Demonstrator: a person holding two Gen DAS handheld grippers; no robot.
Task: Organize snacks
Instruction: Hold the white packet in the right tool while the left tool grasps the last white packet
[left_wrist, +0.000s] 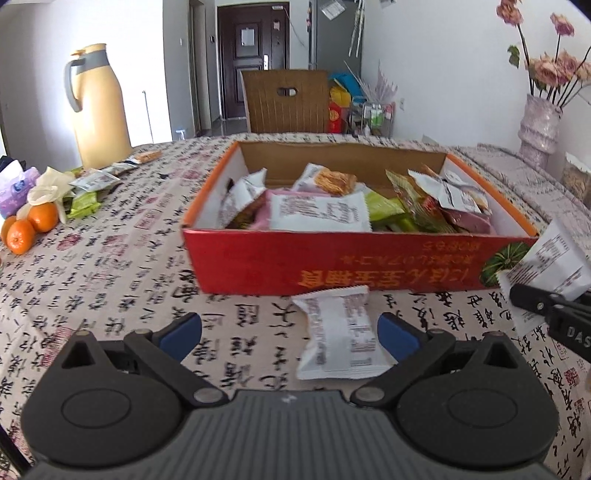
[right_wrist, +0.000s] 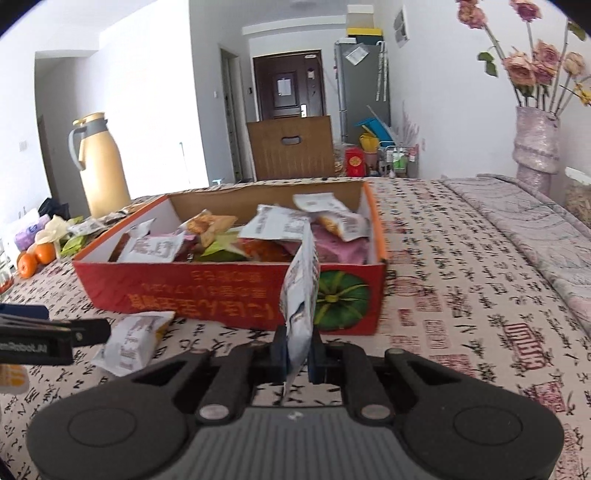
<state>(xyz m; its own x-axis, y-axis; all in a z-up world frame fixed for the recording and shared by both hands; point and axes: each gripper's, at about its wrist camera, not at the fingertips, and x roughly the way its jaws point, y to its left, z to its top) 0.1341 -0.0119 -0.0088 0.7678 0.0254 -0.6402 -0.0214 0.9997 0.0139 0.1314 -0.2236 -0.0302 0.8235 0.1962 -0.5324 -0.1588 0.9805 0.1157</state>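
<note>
Snacks sit loose at far left by the oranges (left_wrist: 31, 225), not yet sorted. Left gripper (left_wrist: 290, 334) hangs low over the table, angled down, jaws wide apart with a white packet (left_wrist: 338, 334) lying between them, untouched, likely next. Red box (left_wrist: 332, 266) behind holds the sorted snacks. Right gripper (right_wrist: 297, 354), tilted down, is clamped on a second packet (right_wrist: 301, 291), upright, just before the box.

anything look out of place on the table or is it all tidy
Not tidy yet. One white packet lies on the cloth in front of the red box, between the open left gripper fingers. More packets sit loose by the oranges and flask. The right gripper holds another.
</note>
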